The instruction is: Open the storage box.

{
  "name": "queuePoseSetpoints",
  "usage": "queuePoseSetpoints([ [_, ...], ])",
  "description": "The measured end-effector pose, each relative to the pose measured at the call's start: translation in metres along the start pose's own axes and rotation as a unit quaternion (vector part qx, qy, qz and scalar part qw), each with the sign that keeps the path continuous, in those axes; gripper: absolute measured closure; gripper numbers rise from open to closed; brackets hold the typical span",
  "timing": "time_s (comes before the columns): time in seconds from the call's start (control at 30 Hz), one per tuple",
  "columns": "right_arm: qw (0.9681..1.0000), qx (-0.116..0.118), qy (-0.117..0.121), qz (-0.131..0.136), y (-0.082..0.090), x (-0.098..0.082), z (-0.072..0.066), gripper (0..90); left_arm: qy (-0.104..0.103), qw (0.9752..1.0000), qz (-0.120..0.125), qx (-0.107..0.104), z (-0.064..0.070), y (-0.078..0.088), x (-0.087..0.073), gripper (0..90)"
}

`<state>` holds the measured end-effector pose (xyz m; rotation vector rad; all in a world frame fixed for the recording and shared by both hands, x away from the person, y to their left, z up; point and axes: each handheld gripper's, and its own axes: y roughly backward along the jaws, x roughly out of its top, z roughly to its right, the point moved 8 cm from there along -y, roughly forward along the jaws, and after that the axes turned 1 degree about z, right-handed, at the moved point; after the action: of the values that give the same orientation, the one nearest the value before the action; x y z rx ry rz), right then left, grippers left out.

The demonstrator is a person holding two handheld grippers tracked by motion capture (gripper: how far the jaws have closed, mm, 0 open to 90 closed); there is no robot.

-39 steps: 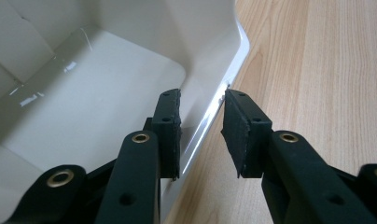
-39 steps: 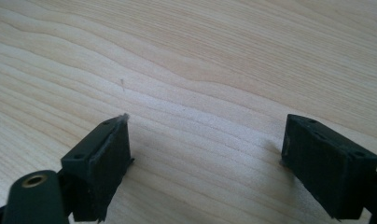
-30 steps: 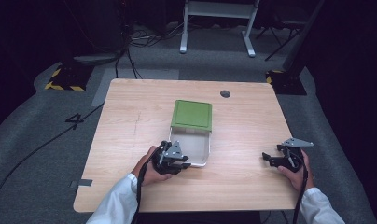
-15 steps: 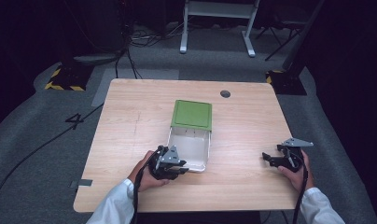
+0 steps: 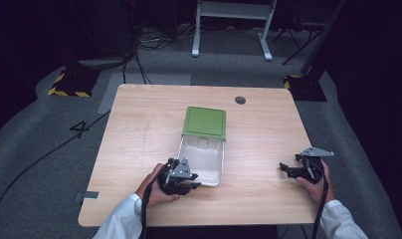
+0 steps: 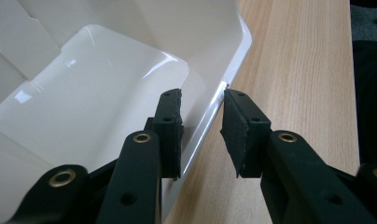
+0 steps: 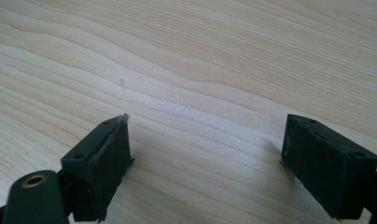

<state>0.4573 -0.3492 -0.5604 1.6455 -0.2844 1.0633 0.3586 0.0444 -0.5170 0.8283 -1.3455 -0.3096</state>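
Observation:
A box with a green lid (image 5: 204, 122) folded back and a glossy white tray (image 5: 204, 157) lies at the middle of the wooden table (image 5: 139, 129). My left gripper (image 5: 193, 181) is at the tray's near left corner. In the left gripper view its jaws (image 6: 203, 135) straddle the tray's thin white rim (image 6: 233, 60), one pad inside the tray and one outside, shut on that wall. My right gripper (image 5: 286, 169) rests near the table's right edge, apart from the box. It stands open over bare wood (image 7: 205, 154), with nothing between its pads.
A dark round cable hole (image 5: 240, 100) sits near the table's far edge. Beyond the table are grey floor, black cables, a white stand (image 5: 231, 25) and a yellow-black striped base (image 5: 64, 92). A cable trails from each gripper off the near edge.
The near half of the box went from a pale outline to a full white tray face. My left gripper drew slightly toward the near edge. The right gripper stayed put.

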Motion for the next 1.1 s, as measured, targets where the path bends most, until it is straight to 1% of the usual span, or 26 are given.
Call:
queuePoseSetpoints([
  [0.2, 1.0, 0.0, 0.0, 0.0, 0.0, 0.0, 0.0, 15.6, -0.006, 1.0, -0.002, -0.004, 0.004, 0.001, 0.0, 67.5],
  [0.33, 1.0, 0.0, 0.0, 0.0, 0.0, 0.0, 0.0, 15.6, -0.005, 1.0, -0.004, -0.003, 0.005, 0.002, 0.0, 66.8],
  [0.37, 1.0, 0.0, 0.0, 0.0, 0.0, 0.0, 0.0, 15.6, -0.003, 1.0, -0.003, -0.003, 0.005, 0.002, 0.0, 65.9],
  [0.43, 1.0, 0.0, 0.0, 0.0, 0.0, 0.0, 0.0, 15.6, -0.001, 1.0, -0.005, 0.002, 0.005, 0.002, 0.0, 59.9],
  [0.5, 1.0, 0.0, 0.0, 0.0, 0.0, 0.0, 0.0, 15.6, 0.0, 1.0, 0.003, 0.002, 0.005, 0.006, 0.001, 57.9],
  [0.57, 1.0, 0.0, 0.0, 0.0, 0.0, 0.0, 0.0, 15.6, 0.002, 0.9999, 0.017, 0.003, 0.007, 0.012, 0.005, 52.0],
  [0.63, 1.0, 0.0, 0.0, 0.0, 0.0, 0.0, 0.0, 15.6, -0.001, 0.9995, 0.03, 0.002, 0.009, 0.019, 0.009, 50.0],
  [0.7, 1.0, 0.0, 0.0, 0.0, 0.0, 0.0, 0.0, 15.6, 0.001, 0.9992, 0.041, 0.003, 0.011, 0.025, 0.012, 49.4],
  [0.73, 1.0, 0.0, 0.0, 0.0, 0.0, 0.0, 0.0, 15.6, 0.001, 0.999, 0.043, 0.008, 0.011, 0.027, 0.013, 48.8],
  [0.8, 1.0, 0.0, 0.0, 0.0, 0.0, 0.0, 0.0, 15.6, -0.001, 0.9986, 0.051, 0.012, 0.011, 0.033, 0.015, 47.2],
  [0.87, 1.0, 0.0, 0.0, 0.0, 0.0, 0.0, 0.0, 15.6, -0.001, 0.9981, 0.057, 0.022, 0.01, 0.038, 0.017, 45.1],
  [0.97, 1.0, 0.0, 0.0, 0.0, 0.0, 0.0, 0.0, 15.6, 0.004, 0.9968, 0.068, 0.041, 0.006, 0.047, 0.019, 41.3],
  [1.1, 1.0, 0.0, 0.0, 0.0, 0.0, 0.0, 0.0, 15.6, 0.021, 0.9941, 0.084, 0.065, -0.003, 0.059, 0.018, 36.0],
])
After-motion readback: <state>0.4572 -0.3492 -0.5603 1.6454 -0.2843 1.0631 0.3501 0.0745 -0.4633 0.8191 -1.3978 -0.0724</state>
